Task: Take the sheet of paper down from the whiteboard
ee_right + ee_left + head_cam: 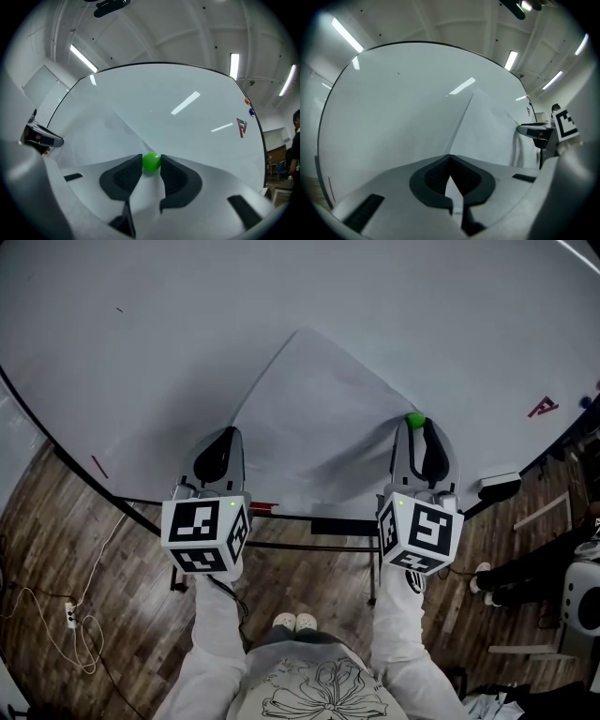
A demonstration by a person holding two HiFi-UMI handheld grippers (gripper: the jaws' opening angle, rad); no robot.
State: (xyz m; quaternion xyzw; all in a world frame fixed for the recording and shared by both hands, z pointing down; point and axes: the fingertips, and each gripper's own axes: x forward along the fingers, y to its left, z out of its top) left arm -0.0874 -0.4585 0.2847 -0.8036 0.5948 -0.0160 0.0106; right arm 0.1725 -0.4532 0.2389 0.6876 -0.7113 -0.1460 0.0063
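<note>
A white sheet of paper (319, 418) hangs on the whiteboard (169, 324), its lower left part lifted off the board. My left gripper (222, 435) is shut on the sheet's lower left edge. In the left gripper view the paper (487, 136) runs from the closed jaws (450, 158) up to the board. My right gripper (417, 424) is at the sheet's lower right corner, its jaws closed on a green ball magnet (414, 420). In the right gripper view the magnet (151, 161) sits between the two pads, touching both, against the creased paper (110, 136).
A red mark (542, 408) is drawn on the board's right side, with small magnets (251, 111) near that edge. The board's stand (309, 521) is in front of my feet. A cable (56, 606) lies on the wood floor at left. A person's legs (525, 568) are at right.
</note>
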